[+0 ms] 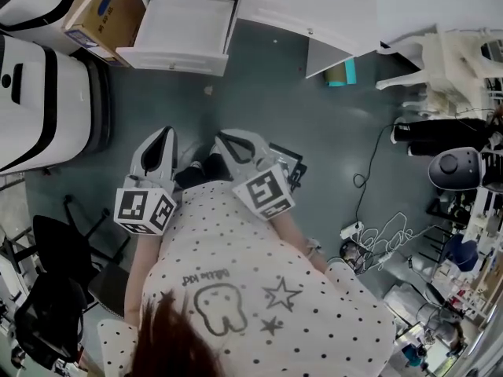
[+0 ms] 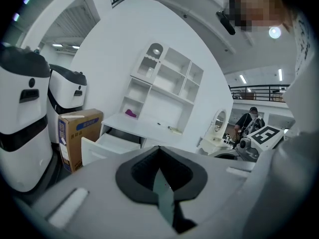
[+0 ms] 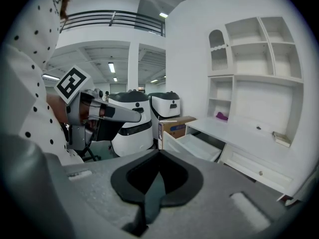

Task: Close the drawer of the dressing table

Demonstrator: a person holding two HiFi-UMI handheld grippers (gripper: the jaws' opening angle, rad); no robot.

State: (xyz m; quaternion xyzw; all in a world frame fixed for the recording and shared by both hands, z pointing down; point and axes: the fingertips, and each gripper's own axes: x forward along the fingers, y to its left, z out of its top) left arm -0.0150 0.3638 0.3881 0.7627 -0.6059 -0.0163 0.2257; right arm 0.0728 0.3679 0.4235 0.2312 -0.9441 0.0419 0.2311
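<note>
drawer (image 1: 182, 30) hangs open from the dressing table (image 1: 291, 10), well apart from the left gripper (image 1: 163, 136) and right gripper (image 1: 225, 140), both pressed together and empty; pushing one corner only would likely skew and jam it, or the tips may slip off its smooth front

- The drawer (image 1: 185, 26) stands pulled out at the left end of the dressing table (image 1: 314, 6).
- A cardboard box (image 1: 100, 10) sits on the floor just left of the drawer.
- The left gripper (image 1: 163, 134) and right gripper (image 1: 229, 140) are side by side, well apart from the drawer.
</note>
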